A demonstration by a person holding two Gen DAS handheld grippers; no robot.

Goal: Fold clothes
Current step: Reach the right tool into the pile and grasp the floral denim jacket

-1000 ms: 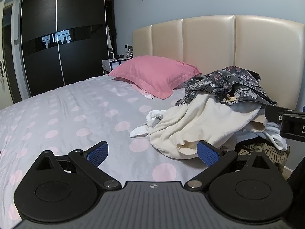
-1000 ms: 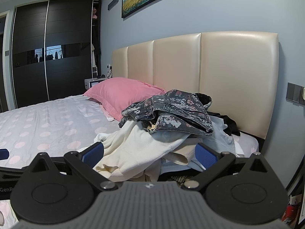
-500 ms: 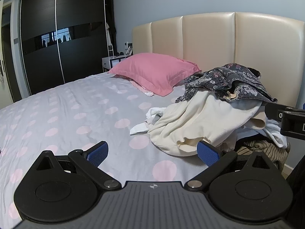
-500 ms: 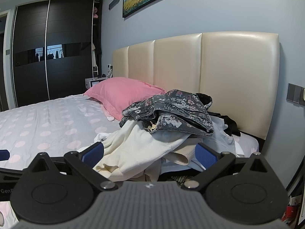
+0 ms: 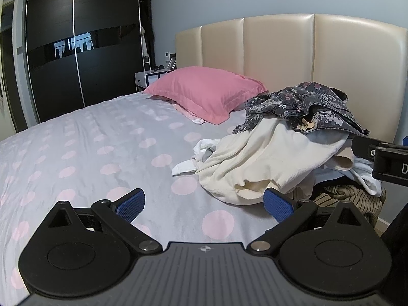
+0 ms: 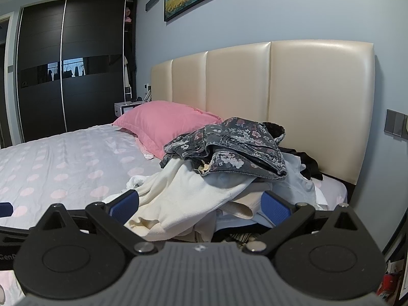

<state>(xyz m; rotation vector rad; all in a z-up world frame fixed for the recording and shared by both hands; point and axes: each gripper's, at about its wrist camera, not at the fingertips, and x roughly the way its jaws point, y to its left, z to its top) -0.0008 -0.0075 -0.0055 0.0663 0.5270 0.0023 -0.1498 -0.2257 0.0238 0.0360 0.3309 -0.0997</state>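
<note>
A pile of clothes lies on the bed's right side by the headboard. On top is a dark floral denim garment. Under it is a cream garment, with white pieces and a striped one beneath. My left gripper is open and empty, low over the bedspread, left of the pile's near edge. My right gripper is open and empty, just in front of the cream garment. Part of it shows at the right edge of the left wrist view.
The bed has a grey bedspread with pink dots. A pink pillow lies by the cream padded headboard. A dark wardrobe and a white bedside unit stand beyond the bed.
The left wrist view has shifted slightly: the pile and headboard sit a little lower and nearer than half a second ago. The right wrist view is almost unchanged. Both grippers stay open.
</note>
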